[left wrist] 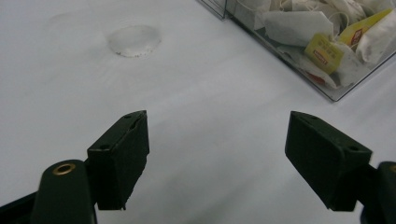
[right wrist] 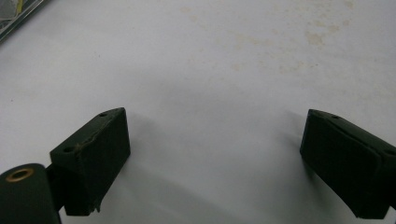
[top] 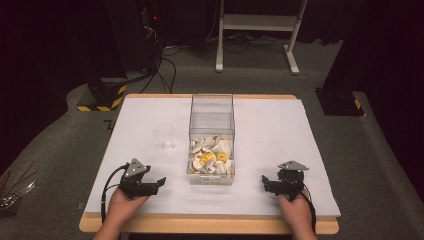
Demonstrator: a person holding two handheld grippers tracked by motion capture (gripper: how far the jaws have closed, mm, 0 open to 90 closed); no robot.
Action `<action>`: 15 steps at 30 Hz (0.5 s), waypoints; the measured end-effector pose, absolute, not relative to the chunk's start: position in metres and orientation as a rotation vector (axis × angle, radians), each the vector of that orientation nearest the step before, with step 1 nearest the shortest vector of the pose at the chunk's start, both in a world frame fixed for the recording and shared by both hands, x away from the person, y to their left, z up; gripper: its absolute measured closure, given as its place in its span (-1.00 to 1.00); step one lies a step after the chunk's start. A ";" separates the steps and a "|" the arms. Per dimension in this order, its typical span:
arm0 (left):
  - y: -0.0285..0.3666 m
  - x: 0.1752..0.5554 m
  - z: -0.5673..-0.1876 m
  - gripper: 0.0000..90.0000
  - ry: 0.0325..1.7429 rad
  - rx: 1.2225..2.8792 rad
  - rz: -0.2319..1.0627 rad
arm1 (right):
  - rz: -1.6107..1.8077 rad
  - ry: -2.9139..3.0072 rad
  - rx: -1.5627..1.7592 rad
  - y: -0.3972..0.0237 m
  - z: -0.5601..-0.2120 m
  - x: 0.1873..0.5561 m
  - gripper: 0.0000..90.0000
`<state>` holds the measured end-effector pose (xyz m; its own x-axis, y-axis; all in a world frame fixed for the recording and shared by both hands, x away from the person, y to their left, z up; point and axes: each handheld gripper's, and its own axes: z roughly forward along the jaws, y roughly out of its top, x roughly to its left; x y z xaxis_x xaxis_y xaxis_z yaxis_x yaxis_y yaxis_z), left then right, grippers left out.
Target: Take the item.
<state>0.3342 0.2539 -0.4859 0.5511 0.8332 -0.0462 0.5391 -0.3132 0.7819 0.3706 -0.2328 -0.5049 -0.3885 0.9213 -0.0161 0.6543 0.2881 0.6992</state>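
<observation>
A clear plastic box (top: 211, 131) stands mid-table, its near half filled with white tea bags (top: 212, 156), some with yellow tags. A clear empty cup (top: 164, 137) stands just left of it. My left gripper (top: 159, 183) rests on the white table cover near the front edge, left of the box, open and holding nothing. In the left gripper view the left gripper (left wrist: 219, 140) has the cup's base (left wrist: 134, 40) ahead to the left and the box (left wrist: 343, 88) with its tea bags (left wrist: 299, 25) ahead to the right. My right gripper (top: 265, 181) (right wrist: 215, 154) sits open over bare cover, right of the box.
The white cover (top: 270, 125) shows faint brown stains (right wrist: 280, 37) ahead of the right gripper. A corner of the box (right wrist: 14, 11) is at that view's top left. Beyond the table are a white stand (top: 260, 25), cables and black posts on the grey floor.
</observation>
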 end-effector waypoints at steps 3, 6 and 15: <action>0.254 0.336 -0.482 -0.49 1.117 1.972 0.471 | 0.861 2.144 1.413 -0.233 -0.505 0.371 -0.82; 0.254 0.338 -0.477 -0.48 1.126 1.937 0.482 | 0.863 2.145 1.412 -0.233 -0.505 0.371 -0.82; 0.252 0.341 -0.459 -0.48 1.137 1.894 0.509 | 0.863 2.147 1.411 -0.233 -0.505 0.371 -0.82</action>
<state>0.3406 0.2519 -0.4593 0.5044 0.8600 -0.0770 0.5152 -0.2282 0.8261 0.3710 -0.2333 -0.5049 -0.3908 0.9203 -0.0147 0.6540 0.2889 0.6992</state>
